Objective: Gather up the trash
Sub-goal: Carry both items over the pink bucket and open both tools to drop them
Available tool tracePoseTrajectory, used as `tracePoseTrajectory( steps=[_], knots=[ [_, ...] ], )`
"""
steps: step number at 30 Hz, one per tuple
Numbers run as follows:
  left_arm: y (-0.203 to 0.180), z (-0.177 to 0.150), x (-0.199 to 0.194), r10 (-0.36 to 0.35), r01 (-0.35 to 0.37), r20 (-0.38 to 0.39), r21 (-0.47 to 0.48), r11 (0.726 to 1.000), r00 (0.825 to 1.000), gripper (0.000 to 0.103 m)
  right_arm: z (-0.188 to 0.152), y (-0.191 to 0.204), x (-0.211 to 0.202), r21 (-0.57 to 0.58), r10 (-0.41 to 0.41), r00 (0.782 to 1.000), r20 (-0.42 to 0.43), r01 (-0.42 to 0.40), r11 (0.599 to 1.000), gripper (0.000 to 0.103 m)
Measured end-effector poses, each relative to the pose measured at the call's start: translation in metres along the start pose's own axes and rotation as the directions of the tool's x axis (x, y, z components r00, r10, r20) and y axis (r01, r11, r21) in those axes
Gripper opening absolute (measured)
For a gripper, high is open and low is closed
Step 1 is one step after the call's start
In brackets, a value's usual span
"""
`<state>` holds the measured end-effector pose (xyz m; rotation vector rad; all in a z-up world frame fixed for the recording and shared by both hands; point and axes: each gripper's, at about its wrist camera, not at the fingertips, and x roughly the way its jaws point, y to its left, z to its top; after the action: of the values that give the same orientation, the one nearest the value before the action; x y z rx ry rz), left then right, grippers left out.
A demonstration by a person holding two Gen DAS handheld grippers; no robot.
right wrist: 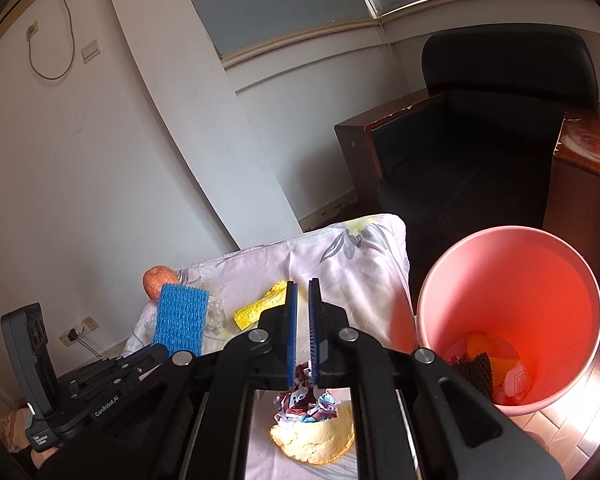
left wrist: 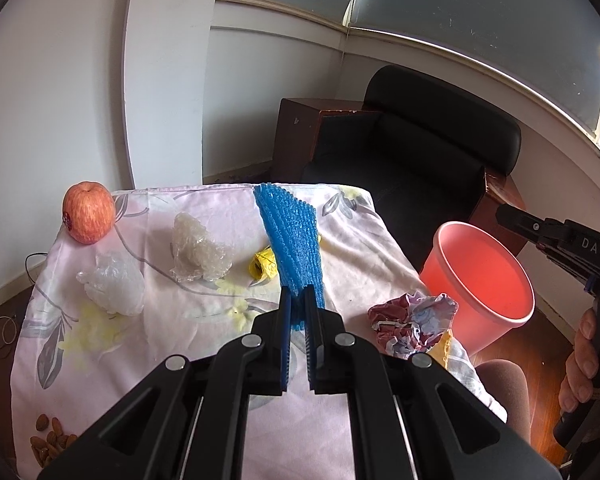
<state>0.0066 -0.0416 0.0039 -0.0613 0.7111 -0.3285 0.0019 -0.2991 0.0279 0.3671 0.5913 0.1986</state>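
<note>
Foam net: your left gripper (left wrist: 298, 300) is clenched on the near end of the blue foam net (left wrist: 292, 240), which stands up from the fingers above the floral cloth (left wrist: 204, 344); the right wrist view shows it raised at the left (right wrist: 182, 318).
Right gripper: your right gripper (right wrist: 303, 292) grasps nothing; its blue pads sit close together with a narrow gap, above the crumpled wrapper (right wrist: 306, 404).
Bin: the pink bin (right wrist: 512, 316) stands on the floor just right of the table, with orange and dark scraps at its bottom (right wrist: 484, 364).
Crumpled wrapper: it lies at the table's near right corner (left wrist: 412, 324), touching a piece of orange peel (right wrist: 312, 440).
Yellow scrap: a yellow wrapper (left wrist: 263, 266) lies on the cloth just left of the foam net.
Plastic: two clear plastic wads rest on the left half, one far (left wrist: 198, 250), one nearer (left wrist: 114, 282).
Apple: you have an apple (left wrist: 88, 212) at the far left corner.
Nuts: almonds (left wrist: 48, 442) sit at the near left edge.
Armchair: a black armchair (left wrist: 416, 148) stands beyond the bin.
</note>
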Motion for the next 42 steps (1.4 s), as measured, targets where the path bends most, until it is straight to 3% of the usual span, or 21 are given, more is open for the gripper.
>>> tracePoseTrajectory(
  steps=[6,9,13,17,18,19,20,30,35,42],
  knots=[
    [-0.006,-0.002,0.006,-0.013,0.013,-0.016,0.008,1.000,1.000,0.005,-0.019,-0.010,0.022,0.022,0.010,0.989,-0.148,-0.007,1.000,0.009],
    [-0.008,-0.007,0.009,-0.019,0.019,-0.032,0.017,1.000,0.999,0.005,-0.038,-0.013,0.031,0.032,0.021,0.980,-0.196,-0.015,0.999,0.041],
    [-0.011,-0.011,0.013,-0.020,0.021,-0.048,0.021,1.000,0.999,0.005,-0.056,-0.012,0.046,0.007,-0.004,0.971,-0.241,0.006,1.000,0.044],
    [-0.011,-0.012,0.012,-0.022,0.023,-0.049,0.018,1.000,0.999,0.005,-0.069,-0.007,0.062,-0.069,-0.064,0.965,-0.253,0.048,0.996,0.044],
    [-0.011,-0.012,0.011,-0.022,0.023,-0.047,0.020,1.000,0.999,0.005,-0.071,-0.007,0.064,-0.071,-0.062,0.965,-0.254,0.046,0.996,0.037],
    [-0.012,-0.012,0.010,-0.022,0.023,-0.046,0.022,0.999,0.999,0.005,-0.072,-0.008,0.066,-0.064,-0.050,0.966,-0.255,0.035,0.997,0.015],
    [-0.012,-0.012,0.010,-0.023,0.024,-0.045,0.024,0.999,0.999,0.005,-0.072,-0.009,0.066,-0.055,-0.044,0.965,-0.258,0.031,0.998,0.009],
    [-0.028,-0.005,0.011,-0.060,0.061,-0.034,0.043,0.997,0.998,0.005,-0.045,-0.018,0.029,0.009,-0.023,0.993,-0.112,0.024,1.000,0.007],
    [-0.054,0.004,0.014,-0.107,0.109,-0.020,0.093,0.990,0.994,0.005,-0.030,-0.033,0.004,0.027,-0.087,0.996,-0.031,0.088,0.996,0.007],
    [-0.101,0.014,0.022,-0.187,0.187,-0.015,0.171,0.967,0.982,0.005,-0.022,-0.070,-0.021,0.076,-0.199,0.980,0.026,0.196,0.978,0.007]
  ],
)
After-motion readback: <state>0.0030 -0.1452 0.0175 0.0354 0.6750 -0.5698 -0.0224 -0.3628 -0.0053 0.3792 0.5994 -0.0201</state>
